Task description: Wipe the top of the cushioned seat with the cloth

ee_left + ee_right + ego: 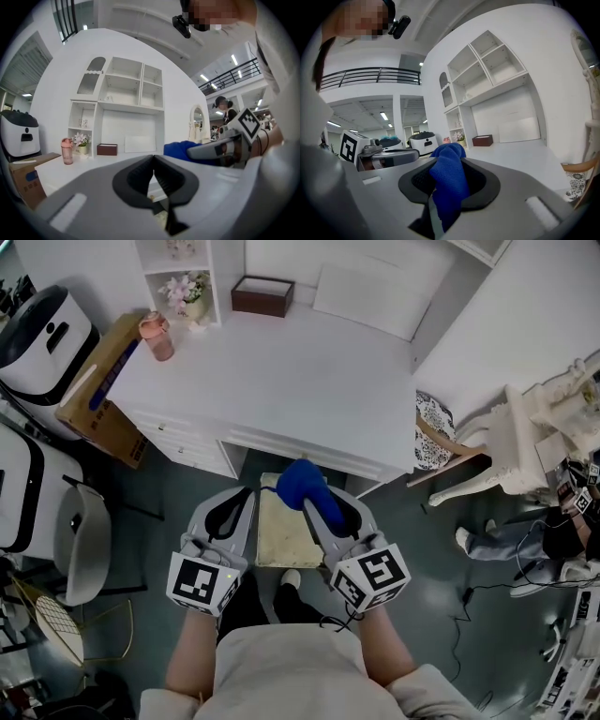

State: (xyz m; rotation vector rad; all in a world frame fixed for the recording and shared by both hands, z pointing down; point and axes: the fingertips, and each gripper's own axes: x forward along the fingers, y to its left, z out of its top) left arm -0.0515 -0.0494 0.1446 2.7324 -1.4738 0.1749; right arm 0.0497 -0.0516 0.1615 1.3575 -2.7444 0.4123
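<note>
Right gripper view: right gripper fingers pinch blue cloth; left gripper fingers closed together, empty.

cushioned seat top bare between left gripper and right gripper, desk edge at far end

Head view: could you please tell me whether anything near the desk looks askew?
The box leans tilted against the desk's left end instead of standing flat. Otherwise nothing stands out; the right gripper holds the cloth normally.
</note>
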